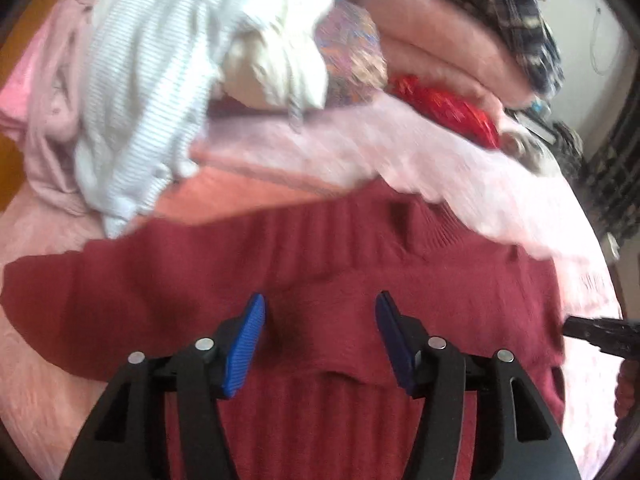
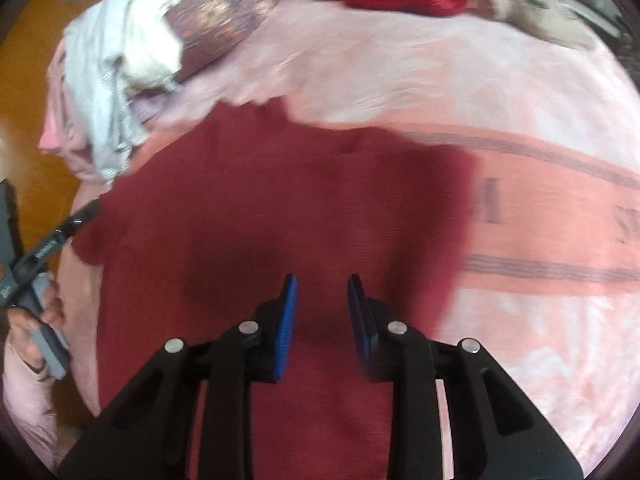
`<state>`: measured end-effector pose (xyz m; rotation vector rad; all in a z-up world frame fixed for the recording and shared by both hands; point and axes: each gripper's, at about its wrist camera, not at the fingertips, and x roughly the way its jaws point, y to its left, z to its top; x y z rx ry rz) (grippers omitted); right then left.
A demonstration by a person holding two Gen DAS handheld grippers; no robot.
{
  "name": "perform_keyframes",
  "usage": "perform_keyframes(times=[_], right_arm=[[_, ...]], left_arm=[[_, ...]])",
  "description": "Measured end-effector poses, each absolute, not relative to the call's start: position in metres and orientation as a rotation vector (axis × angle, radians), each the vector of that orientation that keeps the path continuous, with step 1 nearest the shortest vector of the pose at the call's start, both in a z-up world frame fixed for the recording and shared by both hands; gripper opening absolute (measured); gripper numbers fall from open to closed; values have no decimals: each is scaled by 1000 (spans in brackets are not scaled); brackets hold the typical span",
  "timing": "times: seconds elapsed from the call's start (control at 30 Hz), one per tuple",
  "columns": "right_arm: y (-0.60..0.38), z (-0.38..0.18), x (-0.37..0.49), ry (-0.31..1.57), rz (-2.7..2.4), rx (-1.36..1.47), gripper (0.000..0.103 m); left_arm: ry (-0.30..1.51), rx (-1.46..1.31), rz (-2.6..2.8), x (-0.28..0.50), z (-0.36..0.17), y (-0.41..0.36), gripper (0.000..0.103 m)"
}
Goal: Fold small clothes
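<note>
Maroon sweater [image 1: 320, 280] lay spread flat on the pink blanket [image 2: 520, 320], beside the clothes pile [image 1: 160, 80]. Left hand-held gripper [image 1: 320, 336] and right hand-held gripper [image 2: 322, 320] hovered above it, part-open, both empty. Best to pinch matching edges and fold evenly.

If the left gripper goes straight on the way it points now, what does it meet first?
Most likely the dark red knitted garment: it fills the gap between the open jaws of the left gripper, which hold nothing. The picture is blurred, so depth is uncertain.
</note>
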<state>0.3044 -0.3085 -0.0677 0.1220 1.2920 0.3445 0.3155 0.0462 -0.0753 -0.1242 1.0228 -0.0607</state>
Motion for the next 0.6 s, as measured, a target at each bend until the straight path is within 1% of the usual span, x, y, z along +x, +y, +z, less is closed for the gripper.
perform_keyframes(times=[0.1,0.3,0.4,0.47,0.53,0.57,0.6], right_arm=[[-286,-84,308,1335,373,90,27],[-275,-108,310,1390,359,55,27],[-275,-110,309,1397,353,59,26],[-275,-112,309,1399,354,47,26],[-273,-113,309,1402,353,52,26],[-273,-116,311,1405,353,62,26],[-273,-116,311,1406,354,68,26]], left_arm=[[1125,-176,-78,311,-97,40,59],[1232,-353,-15,306,-132,61,59],[1241,-438,-14,314,-144,69,58],[1220,-505,-26,323,-148,75,56],[1197,-555,-43,332,-148,80,42],[1186,-569,-50,336,-148,82,40],[1173,-577,-64,339,-146,84,32]])
